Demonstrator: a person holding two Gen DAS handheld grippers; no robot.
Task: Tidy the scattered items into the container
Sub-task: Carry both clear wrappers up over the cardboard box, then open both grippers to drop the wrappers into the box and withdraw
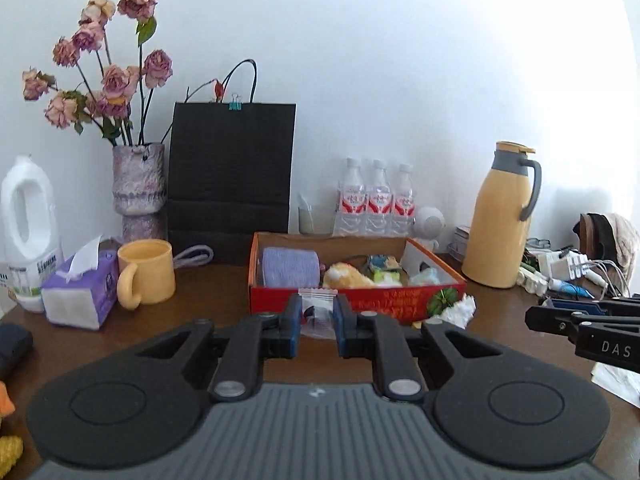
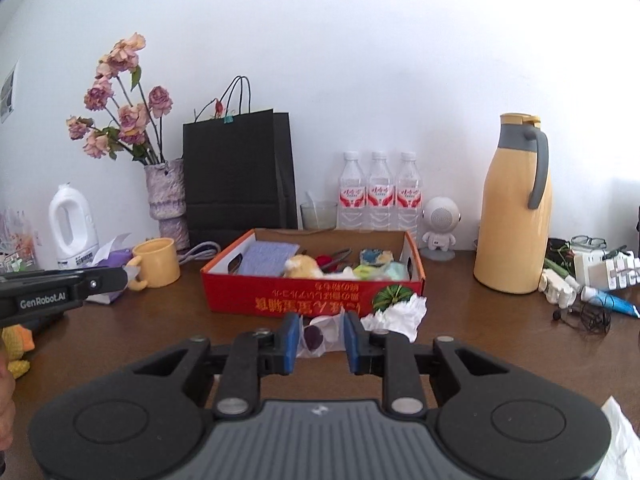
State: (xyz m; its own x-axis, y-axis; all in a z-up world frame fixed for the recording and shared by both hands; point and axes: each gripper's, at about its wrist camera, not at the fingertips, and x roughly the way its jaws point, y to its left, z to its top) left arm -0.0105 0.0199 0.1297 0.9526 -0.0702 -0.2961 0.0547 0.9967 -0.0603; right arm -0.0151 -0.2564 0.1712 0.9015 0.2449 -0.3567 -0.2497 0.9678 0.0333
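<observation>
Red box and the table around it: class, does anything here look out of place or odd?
Yes. A crumpled white tissue lies loose on the table against the red box, at its front right corner, not inside it. The box's printed text reads upside down from here. The roses in the vase are wilted and drooping.

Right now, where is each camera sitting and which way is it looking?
Left wrist: on the left gripper, looking forward at the red box; its fingers pinch a clear packet; the right gripper shows at the right edge.
Right wrist: on the right gripper, facing the same box; its fingers pinch a wrapped snack; the left gripper pokes in at the left.
Both share the box, black bag, and yellow jug.
</observation>
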